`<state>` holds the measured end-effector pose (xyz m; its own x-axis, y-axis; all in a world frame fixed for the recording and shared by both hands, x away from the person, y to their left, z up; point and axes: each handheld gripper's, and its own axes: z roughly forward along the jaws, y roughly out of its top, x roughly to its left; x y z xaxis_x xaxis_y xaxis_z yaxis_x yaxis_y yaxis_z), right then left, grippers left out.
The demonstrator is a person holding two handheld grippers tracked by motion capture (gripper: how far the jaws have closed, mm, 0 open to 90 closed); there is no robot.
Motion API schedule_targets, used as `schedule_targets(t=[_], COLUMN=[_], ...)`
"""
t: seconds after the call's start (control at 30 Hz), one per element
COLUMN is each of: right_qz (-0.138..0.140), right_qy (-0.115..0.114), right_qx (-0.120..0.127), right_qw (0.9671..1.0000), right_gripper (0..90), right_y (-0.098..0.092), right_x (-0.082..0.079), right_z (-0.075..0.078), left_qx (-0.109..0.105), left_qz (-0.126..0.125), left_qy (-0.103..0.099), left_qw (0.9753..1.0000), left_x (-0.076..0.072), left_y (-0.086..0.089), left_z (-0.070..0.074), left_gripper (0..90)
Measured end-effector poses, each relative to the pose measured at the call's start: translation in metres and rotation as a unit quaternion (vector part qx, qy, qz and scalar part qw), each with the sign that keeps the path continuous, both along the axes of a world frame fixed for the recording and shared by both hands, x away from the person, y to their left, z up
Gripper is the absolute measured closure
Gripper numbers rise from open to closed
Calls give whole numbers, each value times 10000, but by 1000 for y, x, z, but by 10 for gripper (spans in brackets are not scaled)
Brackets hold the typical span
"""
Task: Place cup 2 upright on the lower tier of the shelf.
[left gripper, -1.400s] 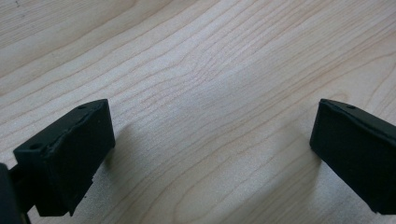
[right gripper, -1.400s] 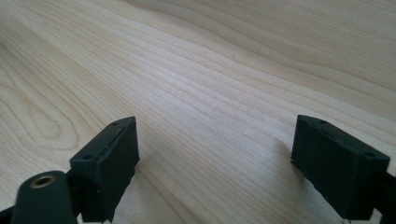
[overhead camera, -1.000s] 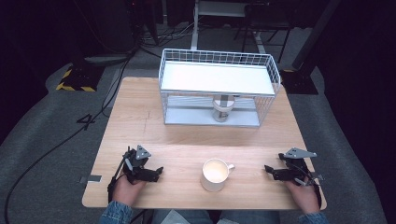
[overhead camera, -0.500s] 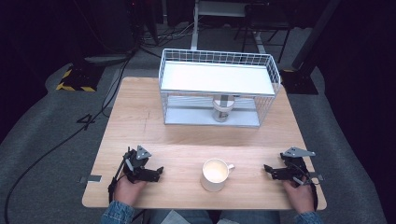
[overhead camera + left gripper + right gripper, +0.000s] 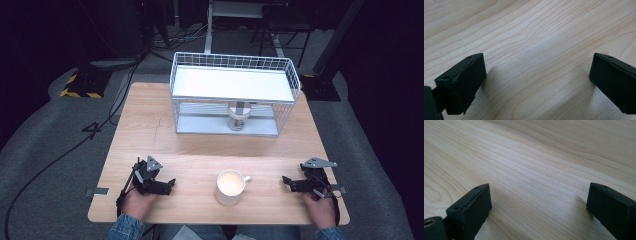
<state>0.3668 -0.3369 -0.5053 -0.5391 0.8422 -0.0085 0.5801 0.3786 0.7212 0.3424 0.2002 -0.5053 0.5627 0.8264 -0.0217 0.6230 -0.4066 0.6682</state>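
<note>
The mug (image 5: 230, 187) stands upright on the near part of the table (image 5: 200, 145), its long axis vertical and its open mouth facing straight up. Its handle points to my right and slightly away from me, toward the far right of the table. It is a plain, pale cream mug, round-mouthed, with a short loop handle; whether anything is inside I cannot tell.

The mug sits between my two grippers, a little nearer the middle of the table's near edge than either of them and apart from both.

My left gripper (image 5: 171, 184) rests low over the wood at the near left, its jaws aimed toward the mug. In the left gripper view the two black jaws stand wide apart with bare wood grain between them; they hold nothing.

My right gripper (image 5: 285, 180) lies at the near right, its jaws aimed leftward at the mug's handle side. In the right gripper view its jaws are likewise spread wide over bare wood, gripping nothing.

At the far side of the table stands a white wire rack (image 5: 235, 95), with a small pale cup (image 5: 236, 120) on its lower shelf.
</note>
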Motion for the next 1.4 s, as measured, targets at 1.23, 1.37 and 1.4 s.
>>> schedule_targets(t=[1.23, 1.37, 1.4], right_qz=[-70, -75, -75], right_qy=[15, 11, 11], right_qx=[0, 1, 1], right_qw=[10000, 10000, 10000], right_gripper=[54, 54, 54], right_y=[2, 2, 2], right_x=[1, 1, 1], right_z=[0, 0, 0], left_qx=[-1652, -1702, -1702], left_qz=[-917, -1027, -1027], left_qy=[-926, -927, -927], left_qw=[9776, 9757, 9757], left_x=[-51, -51, -51], left_y=[-72, -83, -83], left_z=[52, 53, 53], left_gripper=[58, 50, 43])
